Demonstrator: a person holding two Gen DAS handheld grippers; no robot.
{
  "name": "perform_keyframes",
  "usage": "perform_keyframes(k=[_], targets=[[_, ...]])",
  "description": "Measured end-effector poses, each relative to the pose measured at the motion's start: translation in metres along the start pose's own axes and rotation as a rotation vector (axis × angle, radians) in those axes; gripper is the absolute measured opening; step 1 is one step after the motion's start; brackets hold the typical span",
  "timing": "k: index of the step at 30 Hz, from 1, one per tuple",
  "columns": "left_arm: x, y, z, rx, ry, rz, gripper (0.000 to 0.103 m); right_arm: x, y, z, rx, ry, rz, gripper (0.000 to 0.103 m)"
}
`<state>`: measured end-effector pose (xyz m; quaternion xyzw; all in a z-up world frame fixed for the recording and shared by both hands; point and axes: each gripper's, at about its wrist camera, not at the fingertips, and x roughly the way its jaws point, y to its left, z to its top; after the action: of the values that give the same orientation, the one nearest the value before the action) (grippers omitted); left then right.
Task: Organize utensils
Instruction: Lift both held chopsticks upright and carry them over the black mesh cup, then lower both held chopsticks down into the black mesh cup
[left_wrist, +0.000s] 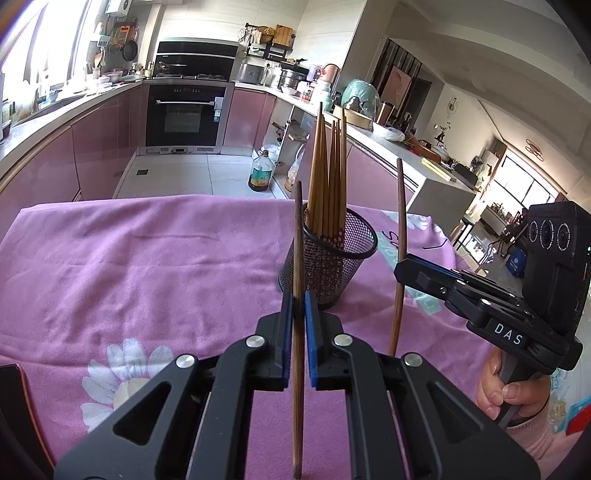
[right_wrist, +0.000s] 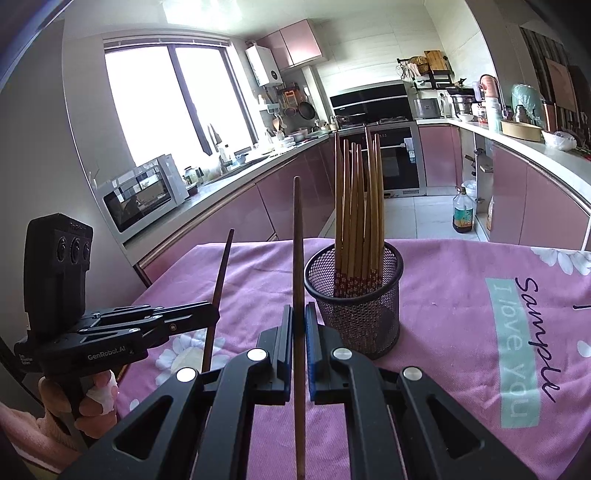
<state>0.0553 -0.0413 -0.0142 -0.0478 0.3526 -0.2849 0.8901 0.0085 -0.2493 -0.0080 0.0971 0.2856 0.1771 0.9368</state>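
A black mesh cup (left_wrist: 328, 266) stands on the pink cloth and holds several brown chopsticks (left_wrist: 330, 177). It also shows in the right wrist view (right_wrist: 354, 302) with its chopsticks (right_wrist: 358, 206). My left gripper (left_wrist: 298, 299) is shut on a dark brown chopstick (left_wrist: 297, 236), held upright just left of the cup. My right gripper (right_wrist: 298, 314) is shut on another dark chopstick (right_wrist: 297, 236), upright, left of the cup. Each gripper shows in the other's view: the right gripper (left_wrist: 400, 269) with its chopstick (left_wrist: 401, 206), the left gripper (right_wrist: 216, 314) with its chopstick (right_wrist: 221, 269).
The pink flowered cloth (left_wrist: 147, 258) covers the table; its far edge drops to the kitchen floor. An oil bottle (left_wrist: 260, 171) stands on the floor beyond. Pink cabinets and counters line the room. A microwave (right_wrist: 144, 192) sits on the left counter.
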Motion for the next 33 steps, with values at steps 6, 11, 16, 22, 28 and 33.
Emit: perform_keyframes(k=[6, 11, 16, 22, 28, 33], targets=[[-0.002, -0.001, 0.005, -0.001, -0.014, -0.011, 0.007, -0.005, 0.0, 0.001, 0.001, -0.016, 0.004, 0.005], [-0.004, 0.0, 0.007, -0.002, -0.022, -0.022, 0.007, -0.009, -0.001, 0.004, 0.0, -0.031, 0.005, 0.005], [-0.006, -0.002, 0.01, -0.001, -0.031, -0.034, 0.007, -0.014, -0.001, 0.008, -0.001, -0.048, 0.005, 0.005], [-0.009, -0.005, 0.015, 0.004, -0.046, -0.043, 0.007, -0.017, -0.002, 0.012, 0.001, -0.062, 0.009, 0.005], [-0.008, -0.005, 0.018, 0.008, -0.056, -0.051, 0.007, -0.019, -0.002, 0.014, 0.001, -0.072, 0.008, 0.005], [-0.009, -0.008, 0.021, 0.014, -0.068, -0.056, 0.007, -0.021, -0.003, 0.016, -0.002, -0.08, 0.006, 0.005]])
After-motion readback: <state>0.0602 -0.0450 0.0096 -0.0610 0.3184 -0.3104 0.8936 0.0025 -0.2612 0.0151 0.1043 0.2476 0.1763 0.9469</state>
